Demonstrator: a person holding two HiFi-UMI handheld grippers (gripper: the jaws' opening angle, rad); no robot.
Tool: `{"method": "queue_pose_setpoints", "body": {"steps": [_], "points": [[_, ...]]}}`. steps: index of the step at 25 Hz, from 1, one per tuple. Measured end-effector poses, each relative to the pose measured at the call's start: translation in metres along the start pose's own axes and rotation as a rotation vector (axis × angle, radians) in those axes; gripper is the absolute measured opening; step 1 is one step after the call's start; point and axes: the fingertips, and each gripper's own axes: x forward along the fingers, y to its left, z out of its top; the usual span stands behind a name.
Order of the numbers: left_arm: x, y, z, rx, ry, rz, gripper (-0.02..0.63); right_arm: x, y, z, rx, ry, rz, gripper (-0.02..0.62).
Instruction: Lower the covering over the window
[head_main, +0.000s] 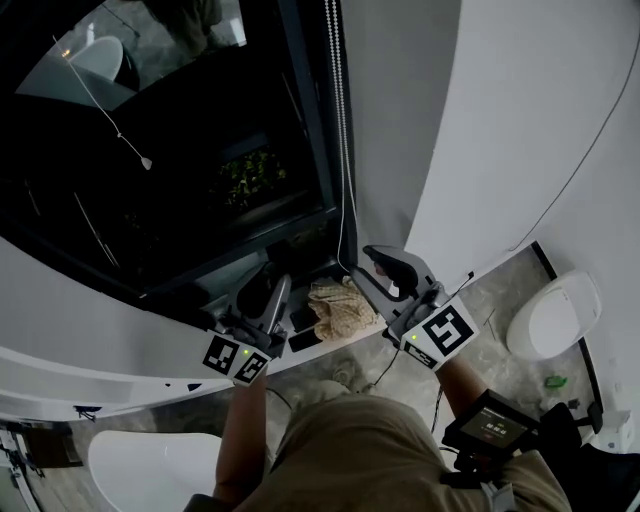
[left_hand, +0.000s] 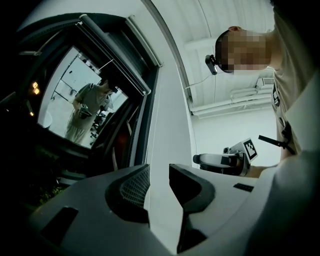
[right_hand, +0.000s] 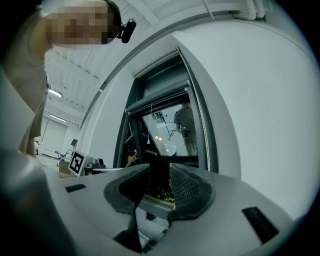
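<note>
Task judged not begun: the window (head_main: 200, 130) stands uncovered, the blind (right_hand: 159, 105) apparently rolled at its head, the chain (head_main: 340, 120) hangs untouched at its right side, and the left hand-held gripper (head_main: 278, 295) and right hand-held gripper (head_main: 372, 268) are part-open, holding nothing.

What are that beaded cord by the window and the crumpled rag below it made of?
The pale beaded cord looks like plastic or metal ball chain: small even beads. The crumpled beige rag seems soft woven cloth, matte and wrinkled.

Dark-framed window (right_hand: 167, 132), covering (right_hand: 159, 98) raised near its top (bead chain (head_main: 337, 90) along right frame)
</note>
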Motion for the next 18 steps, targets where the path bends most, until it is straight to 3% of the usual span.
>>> {"method": "queue_pose_setpoints", "body": {"steps": [18], "points": [[-0.101, 0.012, -0.027, 0.005, 0.063, 0.248, 0.114, -0.011, 0.024, -0.05, -0.075, 0.035, -0.094, 0.11]]}}
